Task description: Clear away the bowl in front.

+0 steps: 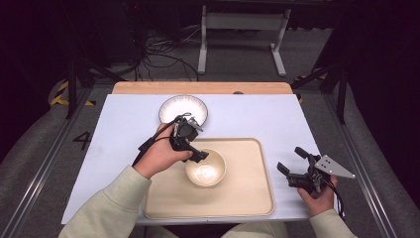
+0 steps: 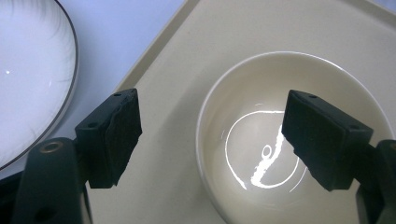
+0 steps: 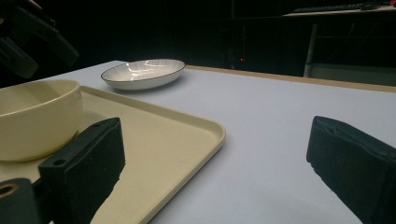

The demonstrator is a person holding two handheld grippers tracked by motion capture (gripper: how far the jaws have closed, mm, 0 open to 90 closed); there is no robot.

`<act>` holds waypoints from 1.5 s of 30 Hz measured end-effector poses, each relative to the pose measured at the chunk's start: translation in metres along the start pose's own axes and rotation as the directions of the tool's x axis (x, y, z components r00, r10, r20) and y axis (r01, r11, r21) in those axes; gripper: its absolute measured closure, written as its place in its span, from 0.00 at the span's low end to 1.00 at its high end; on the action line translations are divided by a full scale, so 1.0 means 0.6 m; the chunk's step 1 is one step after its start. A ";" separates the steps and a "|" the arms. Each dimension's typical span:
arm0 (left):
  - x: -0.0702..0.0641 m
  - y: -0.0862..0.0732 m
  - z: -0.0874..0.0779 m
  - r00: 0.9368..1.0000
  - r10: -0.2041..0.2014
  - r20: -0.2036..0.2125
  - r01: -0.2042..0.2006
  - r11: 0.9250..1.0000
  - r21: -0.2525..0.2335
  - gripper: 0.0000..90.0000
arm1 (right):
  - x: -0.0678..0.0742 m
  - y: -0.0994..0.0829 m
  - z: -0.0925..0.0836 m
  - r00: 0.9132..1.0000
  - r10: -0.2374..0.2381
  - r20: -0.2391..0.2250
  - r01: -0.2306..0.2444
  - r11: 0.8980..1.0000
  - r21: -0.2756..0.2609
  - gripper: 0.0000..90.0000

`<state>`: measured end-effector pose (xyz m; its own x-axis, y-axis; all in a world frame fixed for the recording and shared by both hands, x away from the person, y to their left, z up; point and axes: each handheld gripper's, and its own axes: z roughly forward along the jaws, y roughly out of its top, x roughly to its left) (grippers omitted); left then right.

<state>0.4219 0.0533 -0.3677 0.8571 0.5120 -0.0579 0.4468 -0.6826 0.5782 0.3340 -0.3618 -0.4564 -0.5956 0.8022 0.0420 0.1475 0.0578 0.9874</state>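
On the cream tray (image 1: 247, 198), near its left-middle, sits the cream bowl (image 1: 205, 167), upright. Left tongs (image 1: 195, 154) hover over the bowl's left rim, jaws apart, one either side of that rim without pressing it. Right tongs (image 1: 292, 159) rest apart on the white tabletop (image 1: 124, 124), gaping and holding nothing. Beyond the tray stands a dark-rimmed white plate (image 1: 183, 109).

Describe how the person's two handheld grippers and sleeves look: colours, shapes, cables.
Both grippers are black. The left gripper trails a black cable. The right gripper carries a grey three-cornered plate on top. Their fingers are chunky black blocks with rough-edged pads. The sleeves are pale sage green.
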 end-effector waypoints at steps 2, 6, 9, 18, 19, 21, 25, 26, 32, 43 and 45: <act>-0.004 -0.005 -0.008 1.000 -0.002 -0.005 0.002 1.000 -0.016 0.23 | 0.000 0.000 0.000 1.000 0.000 -0.002 0.000 1.000 0.000 0.05; -0.009 -0.014 -0.023 1.000 0.009 -0.022 -0.010 0.999 -0.052 0.21 | -0.002 0.000 0.000 1.000 0.008 -0.004 -0.008 1.000 0.002 0.05; -0.012 -0.023 -0.032 0.999 0.009 -0.035 -0.012 0.997 -0.075 0.19 | -0.003 0.000 0.001 1.000 0.013 -0.005 -0.013 1.000 0.003 0.05; -0.013 -0.078 -0.074 0.996 0.007 -0.086 -0.024 0.979 -0.203 0.17 | -0.010 0.003 0.006 0.998 0.064 -0.006 -0.063 0.997 0.031 0.07; -0.013 -0.086 -0.077 0.996 -0.003 -0.091 -0.017 0.977 -0.215 0.17 | -0.010 0.003 0.005 0.998 0.059 -0.006 -0.059 0.998 0.029 0.07; -0.009 -0.101 -0.084 0.995 -0.021 -0.097 -0.002 0.971 -0.238 0.16 | -0.009 0.003 0.004 0.999 0.051 -0.007 -0.051 0.998 0.023 0.08; -0.003 -0.127 -0.093 0.993 -0.054 -0.104 0.023 0.960 -0.280 0.16 | -0.008 0.003 0.005 0.999 0.049 -0.008 -0.049 0.998 0.025 0.08; -0.002 -0.133 -0.095 0.992 -0.059 -0.108 0.025 0.955 -0.294 0.16 | -0.008 0.003 0.005 0.999 0.046 -0.010 -0.046 0.999 0.026 0.08; 0.006 -0.173 -0.105 0.985 -0.116 -0.128 0.059 0.924 -0.379 0.16 | -0.005 0.004 0.006 0.999 0.013 -0.031 -0.012 0.999 0.039 0.11; 0.025 -0.259 -0.108 0.966 -0.220 -0.138 0.116 0.841 -0.529 0.16 | -0.003 0.004 0.005 1.000 0.000 -0.028 0.001 0.999 0.034 0.11; 0.027 -0.274 -0.103 0.961 -0.244 -0.133 0.133 0.824 -0.551 0.16 | -0.003 0.004 0.005 1.000 -0.010 -0.023 0.011 0.999 0.031 0.12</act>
<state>0.3468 0.2059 -0.4134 0.6802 0.7277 -0.0880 0.3406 -0.2074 0.9170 0.3376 -0.3615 -0.4544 -0.6152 0.7876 0.0352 0.1652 0.0851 0.9826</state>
